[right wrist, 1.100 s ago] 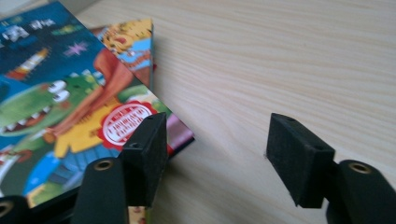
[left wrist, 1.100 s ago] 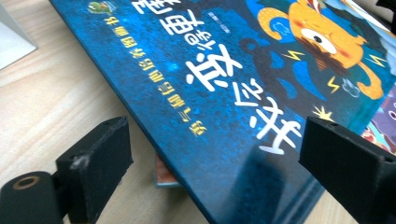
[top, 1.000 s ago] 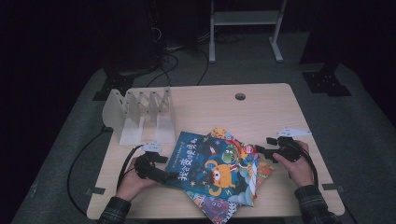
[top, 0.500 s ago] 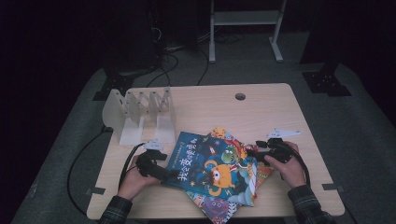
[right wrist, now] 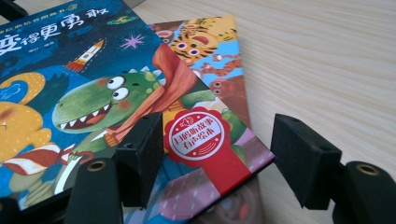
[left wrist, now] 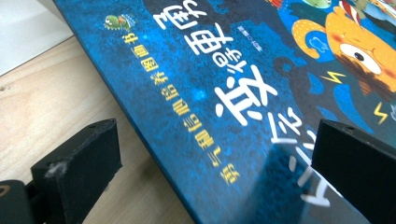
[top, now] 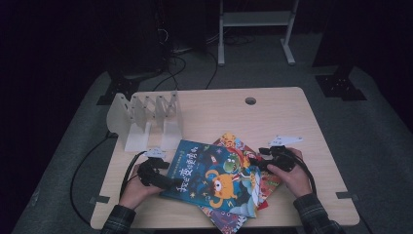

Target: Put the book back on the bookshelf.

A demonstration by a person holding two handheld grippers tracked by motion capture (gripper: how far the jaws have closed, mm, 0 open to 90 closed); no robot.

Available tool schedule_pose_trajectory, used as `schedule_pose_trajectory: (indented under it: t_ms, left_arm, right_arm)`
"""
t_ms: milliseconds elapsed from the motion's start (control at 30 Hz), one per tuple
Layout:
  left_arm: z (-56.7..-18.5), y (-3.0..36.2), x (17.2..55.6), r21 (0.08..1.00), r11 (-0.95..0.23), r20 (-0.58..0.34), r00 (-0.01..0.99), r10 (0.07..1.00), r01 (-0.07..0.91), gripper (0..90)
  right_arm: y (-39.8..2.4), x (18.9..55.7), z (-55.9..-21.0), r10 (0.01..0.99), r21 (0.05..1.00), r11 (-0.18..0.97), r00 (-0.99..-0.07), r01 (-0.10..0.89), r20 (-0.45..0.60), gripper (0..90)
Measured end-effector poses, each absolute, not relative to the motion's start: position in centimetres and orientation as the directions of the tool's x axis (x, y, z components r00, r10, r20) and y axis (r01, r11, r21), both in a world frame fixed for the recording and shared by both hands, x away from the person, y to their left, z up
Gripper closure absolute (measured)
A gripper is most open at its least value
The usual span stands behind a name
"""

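- Where the blue picture book [top: 214, 178] lies, slightly turned, on the near middle of the pale wooden desk [top: 292, 117], it covers most of a second, tiger-covered book [right wrist: 210, 46], whose edges poke out beyond it on the far and near sides.
- At the blue book's left edge, the left gripper [top: 168, 181] sits low on the desk, held in the person's left hand [top: 136, 187]. Its jaws stand wide open, one over bare desk and one over the cover, with the book's edge between them and not pressed.
- At the blue book's right corner, the right gripper [top: 255, 163] is held in the person's right hand [top: 292, 175]. Its jaws are open and have just been closing a little; the corner with a red round badge [right wrist: 196, 133] lies between them, and neither pad presses on it.
- Beyond the blue book's far left corner stands a white slotted book rack [top: 146, 119].
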State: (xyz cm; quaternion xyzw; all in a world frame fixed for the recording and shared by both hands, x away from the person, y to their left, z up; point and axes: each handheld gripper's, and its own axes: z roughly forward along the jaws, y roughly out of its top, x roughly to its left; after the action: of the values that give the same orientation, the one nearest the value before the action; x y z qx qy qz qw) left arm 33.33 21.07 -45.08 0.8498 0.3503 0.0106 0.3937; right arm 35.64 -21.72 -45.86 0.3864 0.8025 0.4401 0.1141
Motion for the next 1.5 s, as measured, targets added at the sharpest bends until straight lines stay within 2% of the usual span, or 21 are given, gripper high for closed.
schedule_pose_trajectory:
  t_ms: [367, 733, 767, 833, 967, 1067, 1267, 1500]
  left_arm:
    - [-45.3, 22.0, 33.3, 0.660, -0.445, -0.258, 0.738, 0.623, 0.606, 0.0]
    - [-45.8, 23.3, 33.2, 0.655, -0.413, -0.308, 0.722, 0.619, 0.633, 0.0]
    - [-45.8, 23.3, 33.2, 0.655, -0.410, -0.311, 0.721, 0.619, 0.635, 0.0]
    - [-45.9, 23.4, 33.2, 0.655, -0.409, -0.314, 0.721, 0.617, 0.635, 0.0]
    - [-46.0, 23.4, 33.2, 0.653, -0.409, -0.323, 0.723, 0.611, 0.638, 0.0]
    - [-46.0, 23.5, 33.3, 0.648, -0.409, -0.333, 0.722, 0.606, 0.642, 0.0]
    - [-46.2, 23.5, 33.4, 0.648, -0.406, -0.343, 0.722, 0.601, 0.645, 0.0]
    - [-46.4, 23.3, 33.4, 0.641, -0.413, -0.365, 0.730, 0.578, 0.647, 0.0]
  right_arm:
    - [-19.9, 35.3, -45.8, 0.688, 0.796, 0.344, -0.711, 0.497, 0.147, 34.2]
    - [-18.9, 35.0, -45.6, 0.666, 0.796, 0.373, -0.735, 0.477, 0.130, 34.9]
    - [-19.2, 34.8, -45.5, 0.669, 0.798, 0.376, -0.734, 0.471, 0.118, 39.4]
    - [-19.5, 34.6, -45.4, 0.673, 0.799, 0.375, -0.731, 0.470, 0.114, 42.0]
    - [-21.0, 33.5, -44.9, 0.678, 0.799, 0.366, -0.725, 0.477, 0.122, 61.9]
    - [-21.7, 32.2, -44.9, 0.653, 0.786, 0.386, -0.745, 0.483, 0.137, 73.4]
    - [-21.6, 30.0, -45.2, 0.586, 0.766, 0.433, -0.794, 0.475, 0.161, 82.7]
    - [-20.7, 28.8, -44.9, 0.544, 0.767, 0.459, -0.824, 0.449, 0.157, 84.8]
